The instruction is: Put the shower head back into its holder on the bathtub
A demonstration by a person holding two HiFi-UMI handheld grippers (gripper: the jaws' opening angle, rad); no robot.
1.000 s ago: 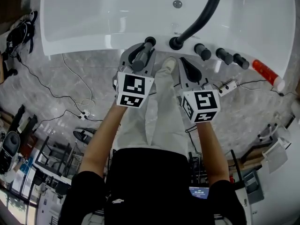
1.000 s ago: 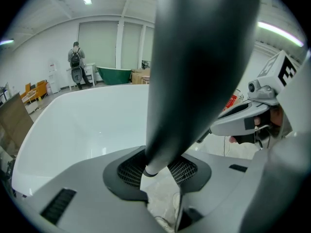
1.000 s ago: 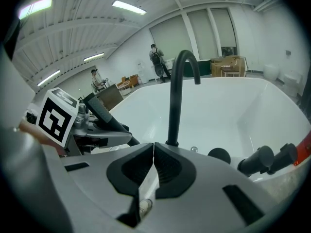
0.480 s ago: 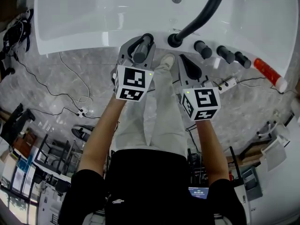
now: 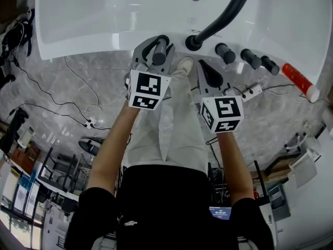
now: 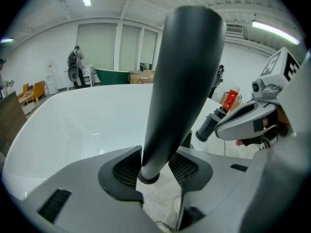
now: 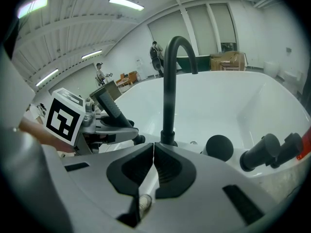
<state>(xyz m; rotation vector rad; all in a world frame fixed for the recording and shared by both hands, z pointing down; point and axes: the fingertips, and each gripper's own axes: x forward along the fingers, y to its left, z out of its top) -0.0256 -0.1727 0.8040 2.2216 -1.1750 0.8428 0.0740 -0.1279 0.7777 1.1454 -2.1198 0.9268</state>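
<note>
Setting: grey marble-patterned floor (image 5: 291, 119) strewn with loose cables, and a glossy white bathtub (image 5: 104, 25) across the top of the head view. A black gooseneck spout (image 5: 225, 13) and a row of dark cylindrical knobs (image 5: 225, 53) stand on its near rim.
Task's thing: dark grey, stick-shaped shower head (image 6: 182, 76), standing tilted at the rim just left of the spout. Its narrow lower end meets a dark ring holder (image 6: 147, 177); whether it is fully seated I cannot tell.
Left gripper (image 5: 154, 53): the meshed pads lie against both flanks of the shower head near its lower end, and the jaws are opening with it between them.
Right gripper (image 7: 153, 165): jaws closed together on nothing, held to the right of the left gripper, short of the rim.
Handling: it looks rigid, hard and smooth, probably fairly light. The taper and sheen suggest it could slide along the pads under a loose grip.
Where to hold: low on the narrow shaft, across its round section, as now; that likely gives the best steering of the tip into the ring.
Risk: released before it is seated, it may topple against the tub.
</note>
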